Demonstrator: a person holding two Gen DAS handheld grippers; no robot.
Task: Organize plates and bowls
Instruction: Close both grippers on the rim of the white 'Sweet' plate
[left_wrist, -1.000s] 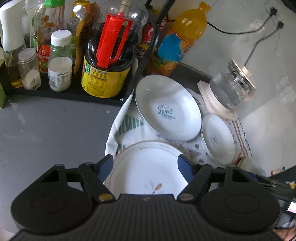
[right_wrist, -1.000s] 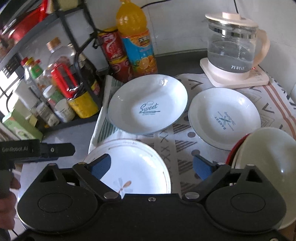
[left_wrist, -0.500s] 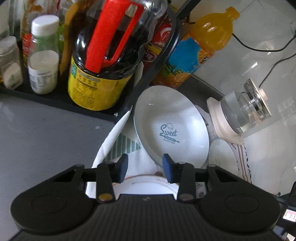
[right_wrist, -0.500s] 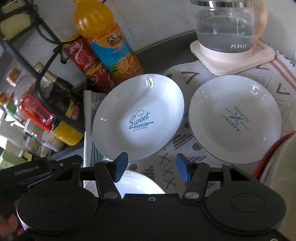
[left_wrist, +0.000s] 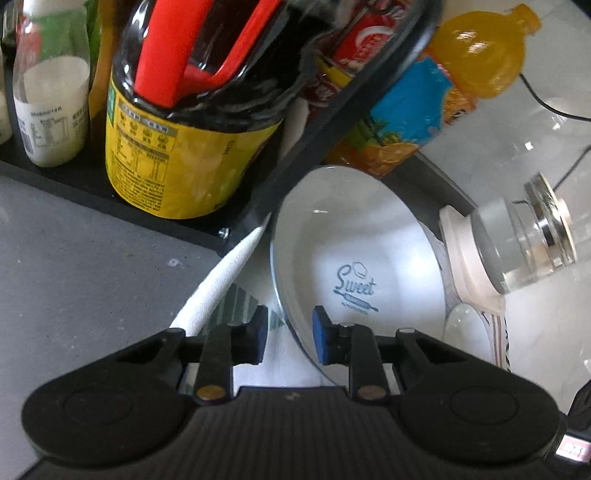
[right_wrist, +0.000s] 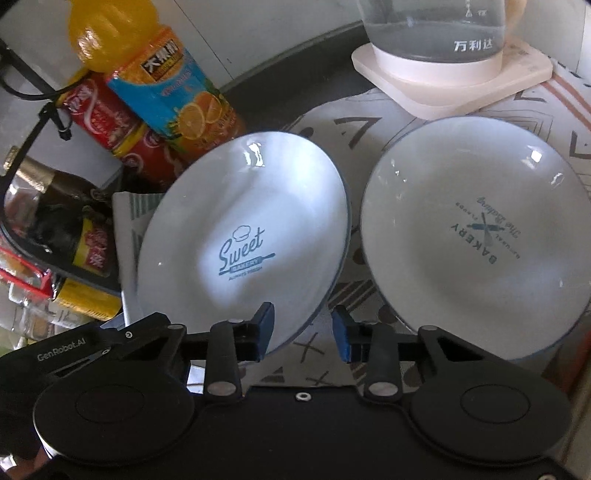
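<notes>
Sweet plate (left_wrist: 354, 266): left wrist view, centre right of frame, on the patterned cloth (left_wrist: 236, 295).
Left hand-held gripper (left_wrist: 287, 334): fingers apart, straddling the plate's near rim, not pressing it.
Sauce jug (left_wrist: 184, 147): upper left.
Right wrist view: Sweet plate centre, Bakery plate (right_wrist: 476, 236) right, just beside it.
Right hand-held gripper (right_wrist: 302, 332): spread, left finger at the Sweet plate's near edge.
Kettle (right_wrist: 443, 40): top right.

A grey counter (left_wrist: 74, 266) carries a patterned cloth (right_wrist: 325, 354) and a black rack (left_wrist: 92, 192) of bottles; on the cloth lie the "Sweet" plate (right_wrist: 243, 236) and, just beside it, the "Bakery" plate (right_wrist: 476, 236); the kettle's pale base (right_wrist: 454, 85) rests on the cloth's far edge; an orange-drink bottle (right_wrist: 166, 81) and red cans (right_wrist: 110, 122) stand behind.
</notes>
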